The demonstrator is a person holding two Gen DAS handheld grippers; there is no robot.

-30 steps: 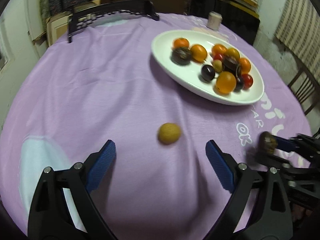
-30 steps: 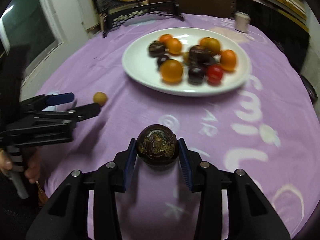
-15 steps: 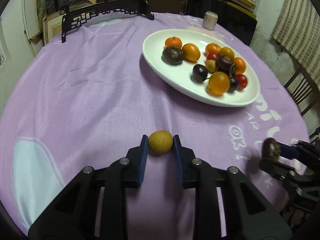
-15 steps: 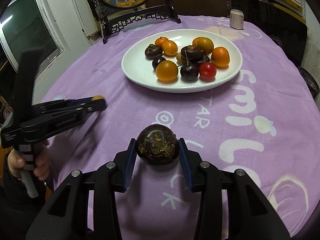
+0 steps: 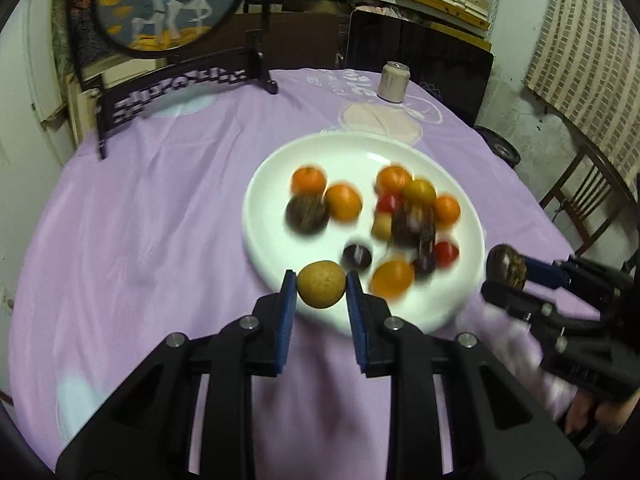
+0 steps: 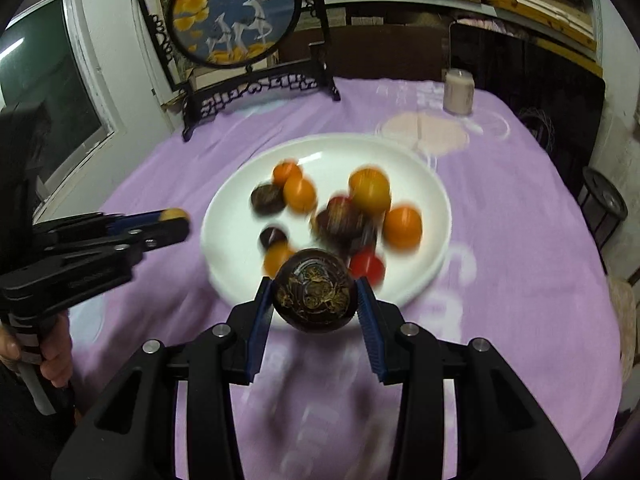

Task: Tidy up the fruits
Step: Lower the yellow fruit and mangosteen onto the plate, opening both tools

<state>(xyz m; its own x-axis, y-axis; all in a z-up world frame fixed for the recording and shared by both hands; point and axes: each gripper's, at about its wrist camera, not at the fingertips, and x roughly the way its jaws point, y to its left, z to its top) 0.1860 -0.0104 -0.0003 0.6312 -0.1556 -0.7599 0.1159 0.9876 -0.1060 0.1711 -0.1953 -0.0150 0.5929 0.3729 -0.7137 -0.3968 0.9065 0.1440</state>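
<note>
Fruit count, two grippers

One plate [image 5: 280,184], one can [image 5: 394,81], one framed screen [image 6: 234,12]; a yellow fruit [image 5: 322,284] in the left gripper [image 5: 321,286], a dark fruit [image 6: 314,291] in the right gripper [image 6: 315,294].

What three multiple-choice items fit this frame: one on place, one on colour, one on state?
1. Where does the can stand?
A. on the plate
B. on the cloth beyond the plate
C. in a gripper

2. What colour is the cloth?
A. purple
B. green
C. white

3. What does the left gripper hold?
A. nothing
B. a red fruit
C. a yellow fruit

Key: B, the can sits on the cloth past the plate's far rim; A, the cloth is purple; C, the blue pads pinch the yellow fruit on both sides.
</note>
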